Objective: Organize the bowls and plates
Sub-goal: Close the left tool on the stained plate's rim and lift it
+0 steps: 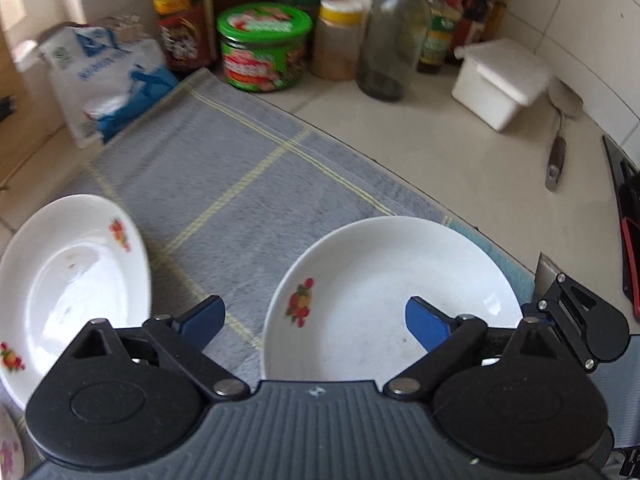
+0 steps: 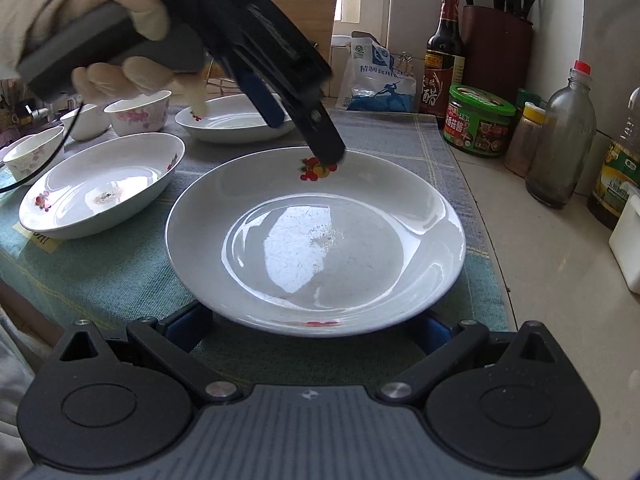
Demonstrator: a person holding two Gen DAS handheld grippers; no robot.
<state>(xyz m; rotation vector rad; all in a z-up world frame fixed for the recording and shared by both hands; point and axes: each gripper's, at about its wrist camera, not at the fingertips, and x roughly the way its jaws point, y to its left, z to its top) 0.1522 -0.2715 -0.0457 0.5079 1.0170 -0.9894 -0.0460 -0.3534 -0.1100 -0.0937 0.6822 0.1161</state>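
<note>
White porcelain fills both of my views: a large plate (image 2: 316,240) with small fruit prints on its rim lies flat on the grey-and-green checked towel (image 2: 120,264) that covers this part of the desk, close to the desk's near edge. My right gripper (image 2: 316,330) sits low at the plate's near rim, its blue fingers (image 2: 188,326) spread wide, one on each side of the rim and partly hidden beneath it; I cannot tell whether they touch it. My left gripper (image 1: 314,322) hangs over the plate's far-left rim, fingers (image 1: 202,318) also wide apart and holding nothing; in the right view one dark finger tip (image 2: 326,148) points down just above the fruit print.

To the left on the towel lies an oval dish (image 2: 104,192) just beside the big plate, and behind it a second oval dish (image 2: 236,118). Further left, towards the desk's left edge, stand three small floral bowls (image 2: 140,112).

Along the back edge of the desk I see a blue-and-white bag (image 1: 100,80), a dark sauce bottle (image 1: 184,28), a green-lidded jar (image 1: 264,48), a yellow-capped jar (image 1: 338,40), a cloudy glass bottle (image 1: 394,40) and a white lidded box (image 1: 500,80), with a spatula (image 1: 560,128) lying beside the box.
</note>
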